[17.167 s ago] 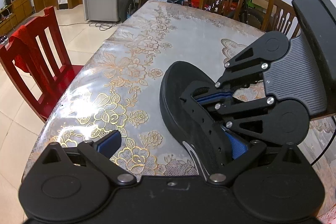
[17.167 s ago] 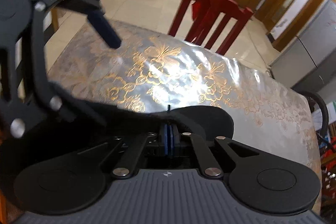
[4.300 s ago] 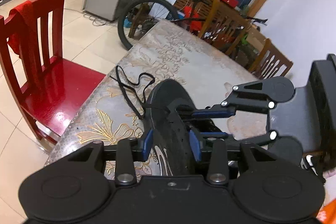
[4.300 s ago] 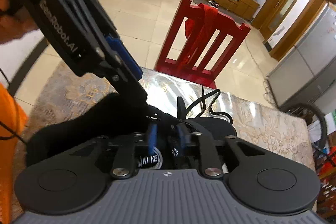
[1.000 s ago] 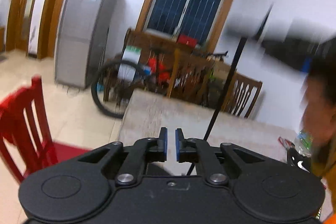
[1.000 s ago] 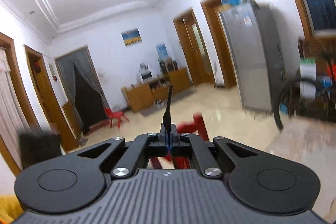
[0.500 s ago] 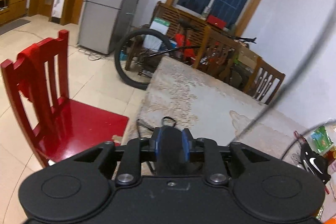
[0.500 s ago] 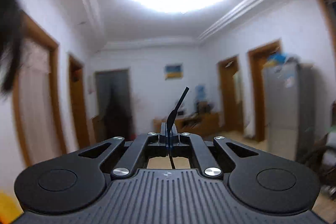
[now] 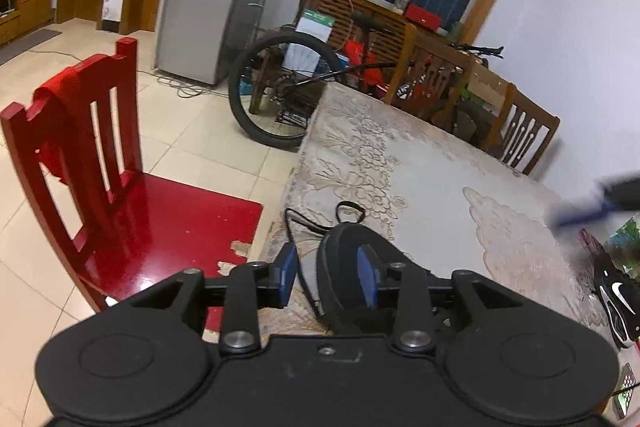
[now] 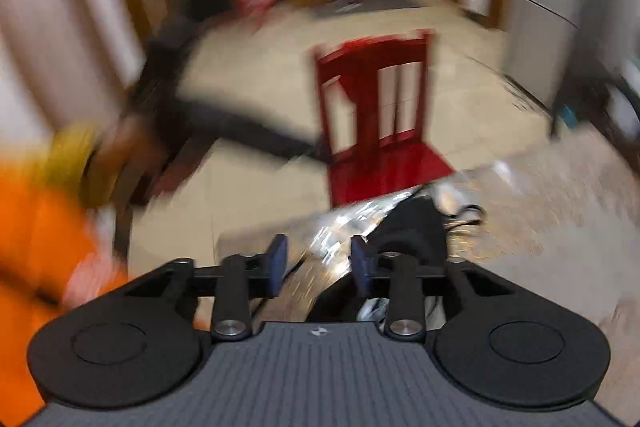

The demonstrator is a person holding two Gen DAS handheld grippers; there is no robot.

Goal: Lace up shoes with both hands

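Both my grippers, left [image 9: 327, 281] and right [image 10: 318, 265], have just let go of the thin black lace [image 9: 298, 223]; fingers parted, empty, above the black mesh shoe [image 9: 352, 275], ready to regrasp.

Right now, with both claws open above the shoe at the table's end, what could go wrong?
1. The black shoe sits near the table edge by the red chair; a nudge could knock it off.
2. The lace lies slack past the toe, held by neither the left claw nor the right claw, whose jaws have just opened, so it could loosen.
3. The right view is blurred; regrasping may miss.
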